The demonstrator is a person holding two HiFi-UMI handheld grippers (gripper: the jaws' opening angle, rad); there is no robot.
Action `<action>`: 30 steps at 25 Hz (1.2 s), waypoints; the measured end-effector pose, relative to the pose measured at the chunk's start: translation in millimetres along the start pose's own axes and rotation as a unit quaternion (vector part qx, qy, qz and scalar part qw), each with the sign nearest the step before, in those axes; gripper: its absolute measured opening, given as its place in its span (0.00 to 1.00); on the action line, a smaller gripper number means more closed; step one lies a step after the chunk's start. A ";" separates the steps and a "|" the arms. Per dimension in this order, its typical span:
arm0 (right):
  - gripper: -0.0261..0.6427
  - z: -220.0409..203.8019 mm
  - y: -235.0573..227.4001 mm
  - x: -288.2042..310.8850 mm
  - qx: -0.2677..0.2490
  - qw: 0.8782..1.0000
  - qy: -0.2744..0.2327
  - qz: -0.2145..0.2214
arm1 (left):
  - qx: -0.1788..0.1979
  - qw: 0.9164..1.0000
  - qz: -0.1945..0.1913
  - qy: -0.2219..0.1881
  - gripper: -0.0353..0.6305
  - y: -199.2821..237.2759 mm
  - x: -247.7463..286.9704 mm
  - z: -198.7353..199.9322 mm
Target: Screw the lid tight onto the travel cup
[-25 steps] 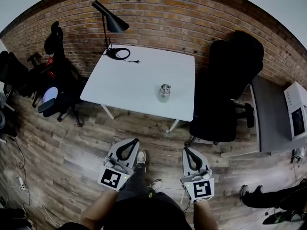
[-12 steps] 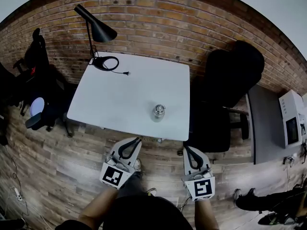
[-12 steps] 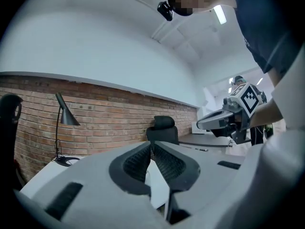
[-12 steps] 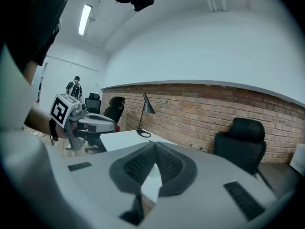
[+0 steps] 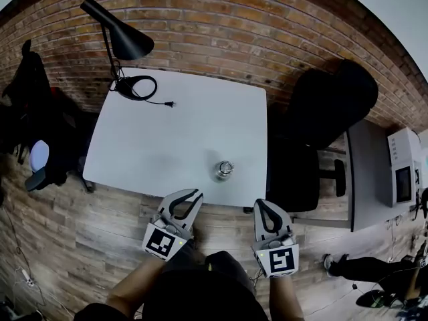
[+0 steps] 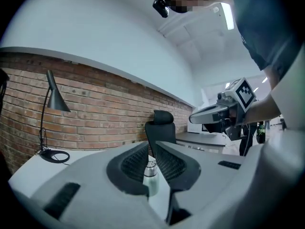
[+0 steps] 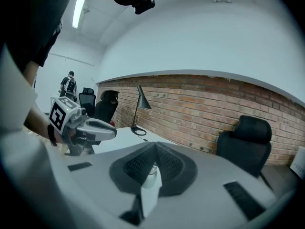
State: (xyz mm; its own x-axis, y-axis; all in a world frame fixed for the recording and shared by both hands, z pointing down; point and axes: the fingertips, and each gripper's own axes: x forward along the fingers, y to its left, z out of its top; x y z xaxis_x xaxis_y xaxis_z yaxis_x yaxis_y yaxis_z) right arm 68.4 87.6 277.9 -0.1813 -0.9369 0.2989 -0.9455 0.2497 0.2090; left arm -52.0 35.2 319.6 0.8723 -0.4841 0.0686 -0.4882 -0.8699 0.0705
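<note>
A white square counter (image 5: 174, 132) stands against a red brick wall (image 5: 221, 19) on a wood-plank floor (image 5: 73, 226); a black desk lamp (image 5: 119, 37) and its looped cord (image 5: 136, 87) occupy the far left corner; a black office chair (image 5: 328, 105) sits at the counter's right side; the travel cup (image 5: 224, 171), upright with a silvery top, stands alone near the counter's near edge; the left claw (image 5: 192, 194) and right claw (image 5: 262, 204) hover at that edge, both closed on nothing, apart from the cup ahead of them.
</note>
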 end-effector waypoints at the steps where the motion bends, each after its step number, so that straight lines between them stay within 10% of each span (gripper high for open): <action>1: 0.06 0.0 -1.4 4.2 0.000 1.000 0.001 0.001 | -0.002 1.000 -0.002 -0.001 0.09 1.8 4.4 -0.6; 13: 0.06 -35.8 -28.3 48.3 0.012 0.998 0.016 0.057 | -0.013 0.999 0.024 0.037 0.09 14.5 50.3 -36.1; 22: 0.07 -63.2 -32.3 97.7 0.004 0.993 0.013 0.114 | -0.027 0.997 0.016 0.064 0.27 25.6 86.5 -93.8; 30: 0.30 -91.8 -16.1 136.6 -0.004 0.981 0.020 0.195 | -0.056 0.995 -0.060 0.055 0.47 16.8 117.8 -139.4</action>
State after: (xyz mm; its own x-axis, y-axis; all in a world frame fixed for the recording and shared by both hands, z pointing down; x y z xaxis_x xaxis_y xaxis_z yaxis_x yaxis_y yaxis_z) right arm 83.6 -21.9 400.9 -0.5172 -0.7594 0.3947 -0.8044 0.5888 0.0788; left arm 39.0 -23.2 467.6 0.9195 -0.3584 0.1612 -0.3857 -0.9018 0.1951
